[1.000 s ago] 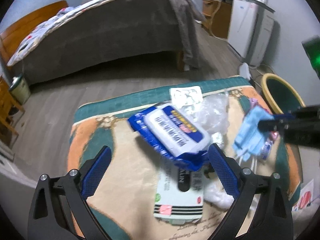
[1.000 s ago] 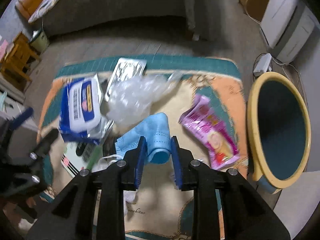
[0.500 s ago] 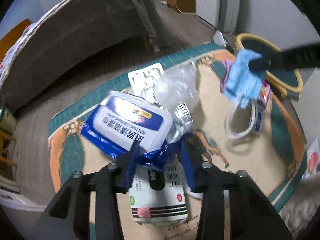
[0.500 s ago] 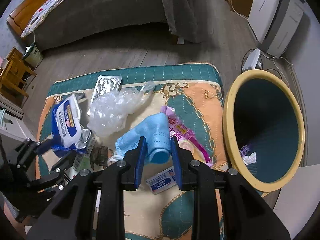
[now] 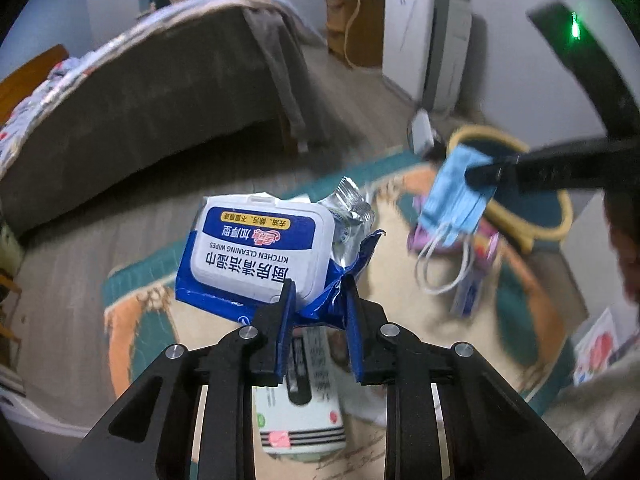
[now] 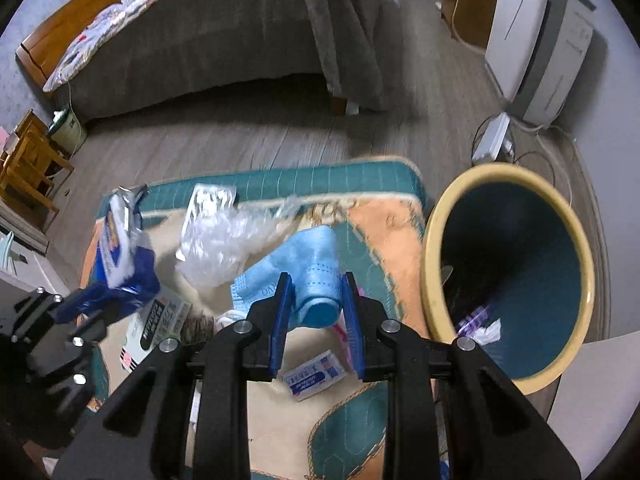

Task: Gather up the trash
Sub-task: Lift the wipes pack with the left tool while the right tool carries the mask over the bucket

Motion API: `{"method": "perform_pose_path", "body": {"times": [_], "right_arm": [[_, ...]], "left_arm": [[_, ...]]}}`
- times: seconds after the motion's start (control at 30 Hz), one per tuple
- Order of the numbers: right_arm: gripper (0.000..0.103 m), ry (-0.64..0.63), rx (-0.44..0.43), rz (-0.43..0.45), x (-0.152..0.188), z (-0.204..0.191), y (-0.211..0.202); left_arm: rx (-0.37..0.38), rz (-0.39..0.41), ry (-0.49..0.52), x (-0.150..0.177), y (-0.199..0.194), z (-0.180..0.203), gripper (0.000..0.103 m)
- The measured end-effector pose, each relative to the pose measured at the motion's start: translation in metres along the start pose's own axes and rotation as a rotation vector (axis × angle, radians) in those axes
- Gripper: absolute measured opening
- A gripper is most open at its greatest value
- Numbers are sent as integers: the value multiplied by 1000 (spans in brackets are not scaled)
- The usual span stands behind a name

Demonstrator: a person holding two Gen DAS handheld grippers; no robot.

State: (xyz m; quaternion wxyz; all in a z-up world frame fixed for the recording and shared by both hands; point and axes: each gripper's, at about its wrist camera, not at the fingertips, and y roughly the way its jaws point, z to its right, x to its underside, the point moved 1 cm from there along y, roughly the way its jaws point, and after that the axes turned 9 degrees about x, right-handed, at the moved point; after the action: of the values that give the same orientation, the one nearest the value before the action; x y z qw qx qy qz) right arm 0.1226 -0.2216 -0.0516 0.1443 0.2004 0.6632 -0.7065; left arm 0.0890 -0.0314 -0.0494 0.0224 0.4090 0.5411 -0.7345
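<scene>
My left gripper (image 5: 320,300) is shut on a blue wipes pack (image 5: 260,252) with a white lid and holds it above the rug. My right gripper (image 6: 316,300) is shut on a light blue face mask (image 6: 308,264) and holds it up, left of the yellow-rimmed bin (image 6: 508,280). In the left wrist view the mask (image 5: 452,196) hangs from the right gripper's fingers (image 5: 492,172) in front of the bin (image 5: 516,184). The wipes pack also shows in the right wrist view (image 6: 120,248).
On the patterned rug (image 6: 384,216) lie a clear plastic bag (image 6: 224,240), a foil blister sheet (image 6: 208,200), a white box (image 5: 296,412), a small sachet (image 6: 312,376) and a pink wrapper (image 5: 488,248). A bed (image 6: 200,48) stands behind; white appliances (image 6: 536,40) at right.
My left gripper closed on the wipes pack and lifted it off the rug. My right gripper carried the mask up and closer to the bin.
</scene>
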Motion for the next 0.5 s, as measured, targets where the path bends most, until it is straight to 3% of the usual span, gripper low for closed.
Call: {"method": "perform_pose_path", "body": {"times": [0.13, 0.5], "right_arm": [[25, -7, 27, 50, -7, 6, -13], [25, 75, 12, 114, -14, 48, -32]], "left_arm": [[-7, 59, -7, -18, -15, 6, 25], [5, 122, 14, -43, -27, 33, 25]]}}
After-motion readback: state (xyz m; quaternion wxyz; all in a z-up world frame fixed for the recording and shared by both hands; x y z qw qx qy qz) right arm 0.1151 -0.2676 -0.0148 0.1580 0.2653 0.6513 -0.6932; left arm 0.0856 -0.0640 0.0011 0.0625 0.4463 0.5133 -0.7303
